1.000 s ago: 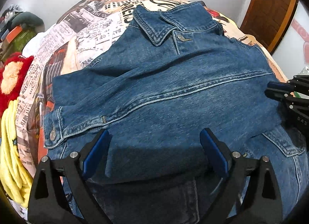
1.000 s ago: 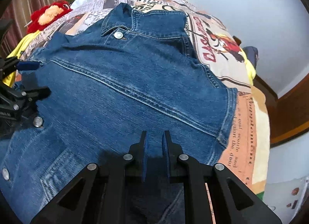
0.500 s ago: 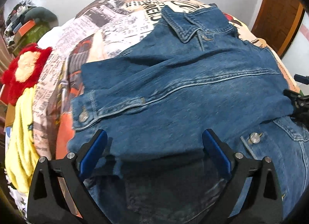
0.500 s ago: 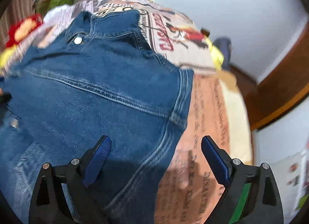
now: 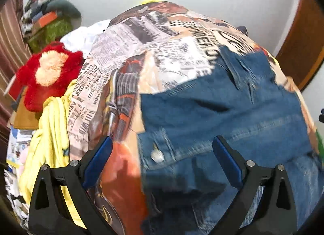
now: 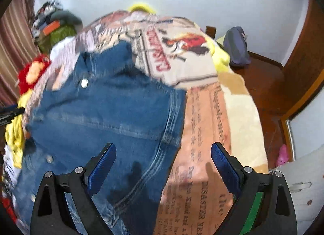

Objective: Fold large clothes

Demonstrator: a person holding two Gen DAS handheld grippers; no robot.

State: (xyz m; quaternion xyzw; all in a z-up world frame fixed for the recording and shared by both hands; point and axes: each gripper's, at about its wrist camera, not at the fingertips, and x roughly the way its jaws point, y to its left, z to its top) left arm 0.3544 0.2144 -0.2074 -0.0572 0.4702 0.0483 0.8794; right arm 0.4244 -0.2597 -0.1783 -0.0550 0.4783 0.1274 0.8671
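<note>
above the denim jacket [image 5: 232, 117] on the bedspread [image 5: 158, 52], left tongs [image 5: 162, 162] and right tongs [image 6: 163, 164] both spread, empty

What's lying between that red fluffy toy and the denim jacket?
In the left wrist view, the newspaper-print blanket covers the stretch between the red plush toy and the denim jacket; a yellow cloth hangs beside the toy at the blanket's edge.

Each tool is built from matte black plastic. On the left tool [image 5: 162, 154], two angled fingers with triangular cut-outs are seen, faced with blue ribbed pads [image 5: 97, 162] and fastened by silver screws. The same build is shown by the right tool [image 6: 163, 161].
</note>
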